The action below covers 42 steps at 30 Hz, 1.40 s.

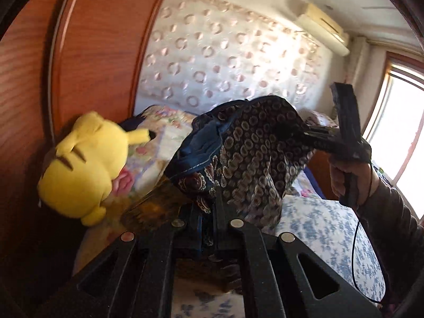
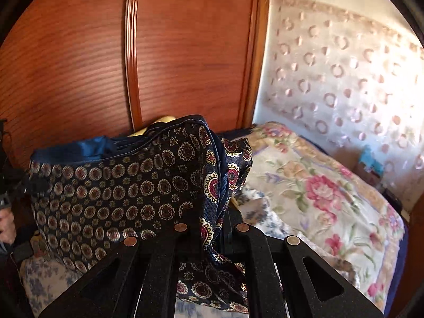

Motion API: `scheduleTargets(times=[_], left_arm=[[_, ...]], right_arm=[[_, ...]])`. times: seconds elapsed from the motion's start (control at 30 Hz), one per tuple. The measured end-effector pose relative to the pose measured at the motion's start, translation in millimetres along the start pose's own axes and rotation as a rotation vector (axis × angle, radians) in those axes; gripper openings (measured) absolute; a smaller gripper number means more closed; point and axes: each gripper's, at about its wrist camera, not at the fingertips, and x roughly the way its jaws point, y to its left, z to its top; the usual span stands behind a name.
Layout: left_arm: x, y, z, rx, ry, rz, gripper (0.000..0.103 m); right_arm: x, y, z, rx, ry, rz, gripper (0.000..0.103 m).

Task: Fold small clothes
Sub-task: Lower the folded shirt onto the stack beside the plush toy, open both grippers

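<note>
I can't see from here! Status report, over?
Both grippers, left and right, shut on patterned garment, lifted over bed. Yellow plush toy alongside.

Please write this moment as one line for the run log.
left gripper: shut on patterned garment | right gripper: shut on same garment | garment: held up between both, above bed | fold: not yet done

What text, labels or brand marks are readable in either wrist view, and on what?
None can be read.
Air conditioner: no legible mark on its front; too blurred to tell.
Blue box by the headboard: any print is too small and blurred.
Patterned garment: medallion print only, no label showing.
Yellow plush: no tag visible.
Floral quilt: flowers only.
</note>
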Motion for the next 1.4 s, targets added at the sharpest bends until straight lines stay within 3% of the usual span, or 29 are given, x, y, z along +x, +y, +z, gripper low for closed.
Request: scheduleTargets(times=[0.27, 0.33, 0.4, 0.5, 0.57, 0.63, 0.67, 0.73, 0.8, 1.0, 1.2, 1.4], left_arm=[[12, 21, -16, -0.021, 0.042, 0.036, 0.006], [8, 20, -16, -0.009, 0.044, 0.055, 0.006], [8, 18, -16, 0.005, 0.046, 0.070, 0.007], [-2, 14, -12, 0.037, 0.024, 0.108, 0.022], [-8, 12, -10, 0.054, -0.001, 0.125, 0.043], [-12, 9, -9, 0.065, -0.019, 0.132, 0.051], [-13, 7, -8, 0.076, -0.027, 0.138, 0.064], [-13, 1, -7, 0.102, -0.042, 0.136, 0.077], [-10, -6, -8, 0.125, -0.035, 0.127, 0.078], [16, -16, -24, 0.165, 0.051, 0.148, 0.079], [34, -15, -40, 0.165, 0.113, 0.159, 0.079], [32, -23, -42, 0.179, 0.112, 0.173, 0.079]], right_arm=[[49, -3, 16, -0.027, 0.030, 0.000, 0.009], [56, 3, 19, -0.028, 0.032, -0.027, 0.017], [57, 12, 20, -0.017, 0.012, -0.102, 0.034], [41, 17, 16, 0.017, -0.040, -0.147, 0.044], [32, 19, 12, 0.019, -0.068, -0.167, 0.046], [20, 23, 6, 0.020, -0.100, -0.173, 0.048], [16, 24, 4, 0.022, -0.109, -0.180, 0.052], [7, 30, -4, 0.031, -0.128, -0.213, 0.057], [5, 36, -7, 0.031, -0.127, -0.202, 0.065], [18, 45, -28, 0.049, -0.042, -0.035, 0.065], [47, 39, -57, 0.113, 0.046, -0.005, 0.065], [48, 40, -57, 0.139, 0.029, -0.021, 0.065]])
